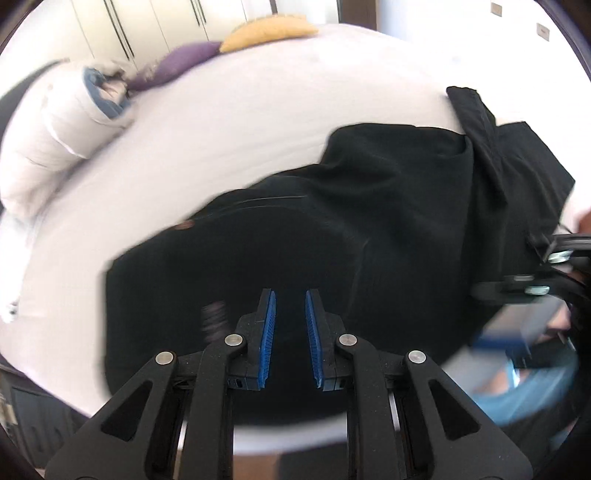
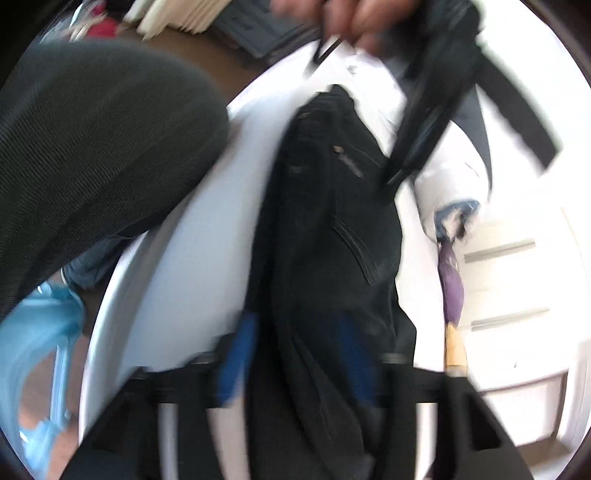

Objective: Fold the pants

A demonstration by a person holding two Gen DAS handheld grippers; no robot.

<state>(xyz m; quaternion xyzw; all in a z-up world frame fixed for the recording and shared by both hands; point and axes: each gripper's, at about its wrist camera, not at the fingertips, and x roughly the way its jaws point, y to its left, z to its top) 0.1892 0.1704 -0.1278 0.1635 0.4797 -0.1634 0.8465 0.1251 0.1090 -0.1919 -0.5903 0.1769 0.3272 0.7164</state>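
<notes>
Black pants (image 1: 369, 229) lie spread across the white bed (image 1: 221, 122), one leg hem folded back at the far right. My left claw (image 1: 290, 332) hangs over the waist end, blue pads parted, gripping nothing. My right claw (image 2: 291, 350) is blurred; dark cloth runs between its blue pads, grip impossible to judge.

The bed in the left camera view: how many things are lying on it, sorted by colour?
Black: 1, the pants.
White: 1, the rolled duvet.
Purple: 1, a cushion.
Yellow: 1, a cushion.
Total: 4 on the bed. A blue patch at the duvet's end is too blurred to count separately.
</notes>
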